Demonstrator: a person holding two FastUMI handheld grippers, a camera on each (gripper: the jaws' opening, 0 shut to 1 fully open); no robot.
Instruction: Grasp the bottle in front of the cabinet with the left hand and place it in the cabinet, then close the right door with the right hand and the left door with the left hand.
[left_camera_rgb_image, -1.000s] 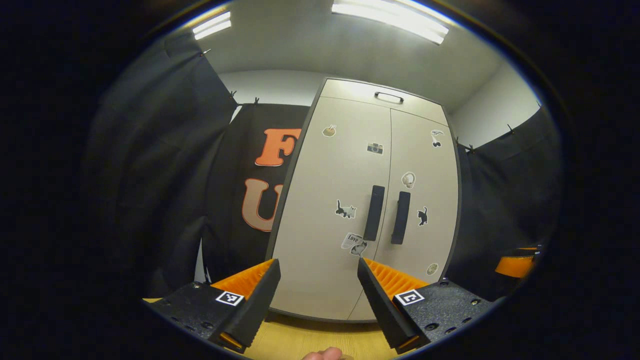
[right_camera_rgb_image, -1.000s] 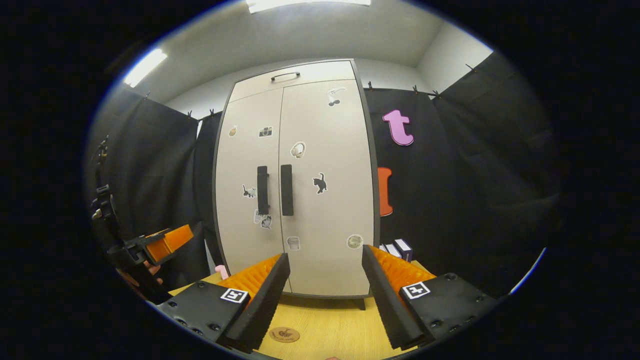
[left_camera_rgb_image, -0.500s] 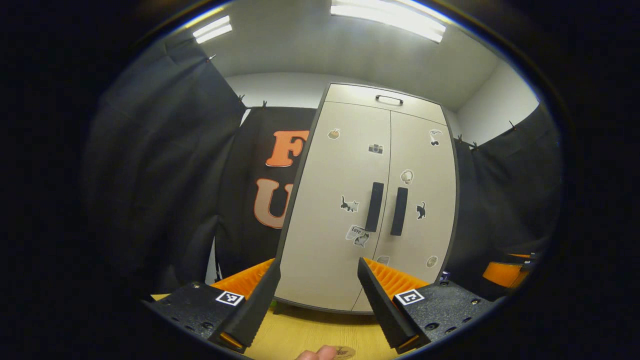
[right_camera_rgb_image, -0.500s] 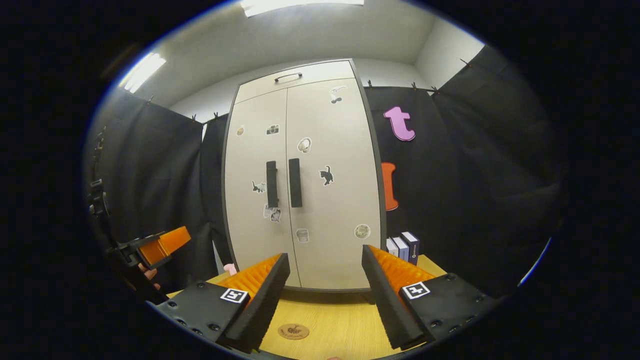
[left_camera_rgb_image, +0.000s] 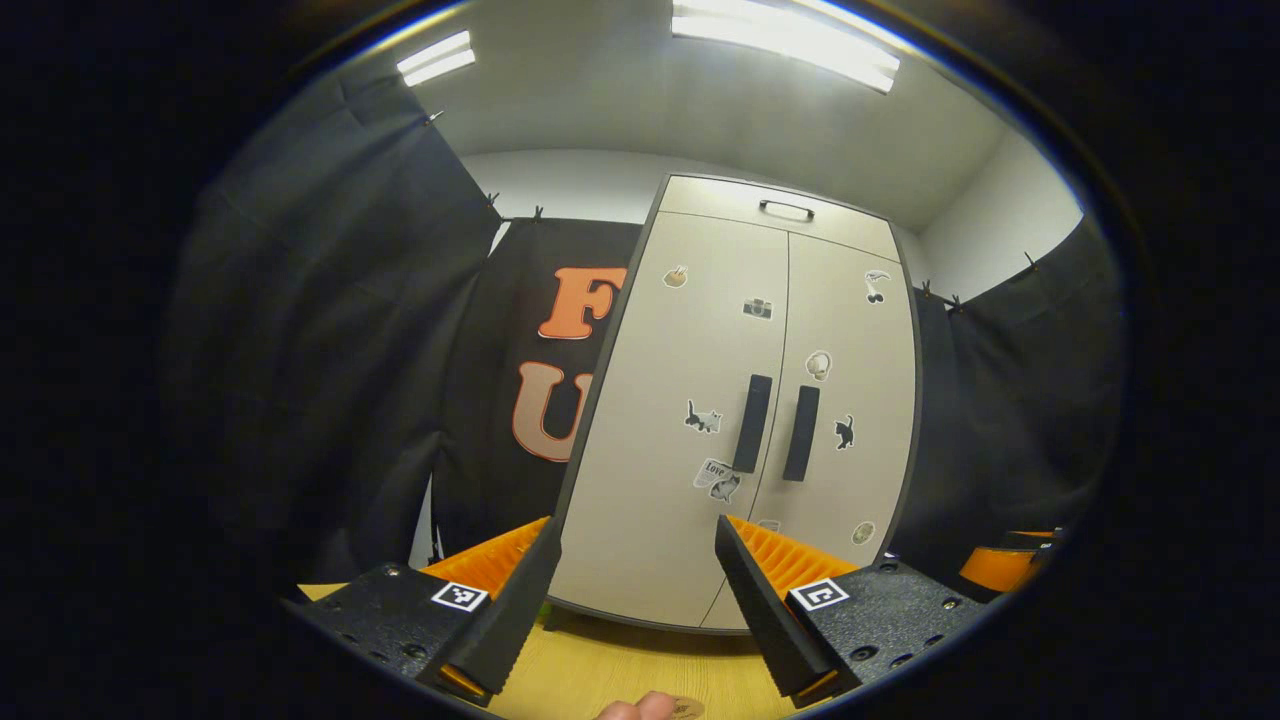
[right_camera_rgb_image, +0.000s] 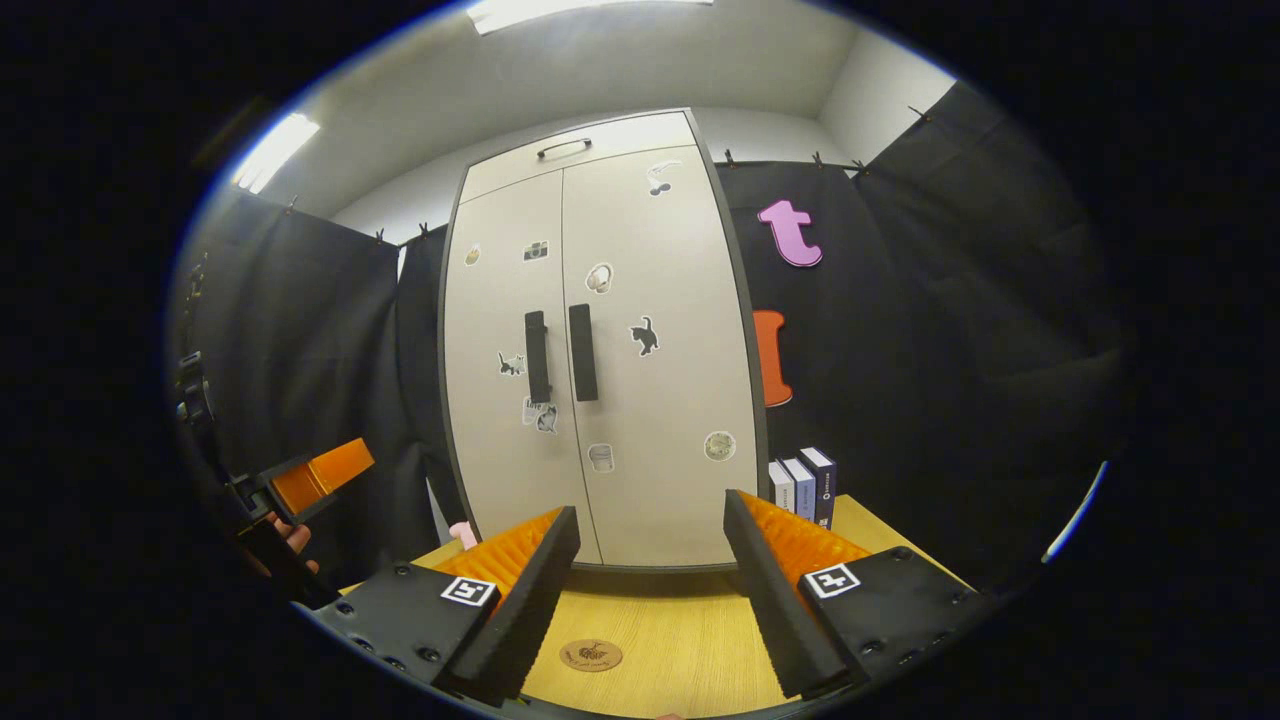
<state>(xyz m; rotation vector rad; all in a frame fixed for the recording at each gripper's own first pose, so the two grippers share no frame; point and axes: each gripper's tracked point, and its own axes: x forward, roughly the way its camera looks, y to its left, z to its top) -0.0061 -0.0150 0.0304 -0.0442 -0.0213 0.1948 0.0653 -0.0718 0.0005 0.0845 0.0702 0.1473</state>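
Observation:
A tall pale cabinet (left_camera_rgb_image: 650, 500) with stickers stands on the wooden table, both doors shut flush. Its two dark handles (left_camera_rgb_image: 776, 428) sit side by side at the middle seam. In the left gripper view, my left gripper (left_camera_rgb_image: 635, 600) is open and holds nothing, a short way back from the left door. The right gripper view shows the same cabinet (right_camera_rgb_image: 660, 400) and handles (right_camera_rgb_image: 560, 355) straight ahead. There my right gripper (right_camera_rgb_image: 650, 600) is open too, with nothing between its fingers. The left gripper (right_camera_rgb_image: 310, 480) hangs at that view's left edge, held by a hand.
The yellow wooden table (right_camera_rgb_image: 690, 640) runs up to the cabinet's foot, with a round coaster (right_camera_rgb_image: 591, 655) on it. Three boxes or books (right_camera_rgb_image: 805, 485) stand upright right of the cabinet. A small pink thing (right_camera_rgb_image: 463, 533) sits at its left foot. Black cloth walls surround the booth.
Both grippers have drawn back a little from the cabinet, and more table and the upright boxes now show in the right gripper view. The doors stay shut and both grippers stay open.

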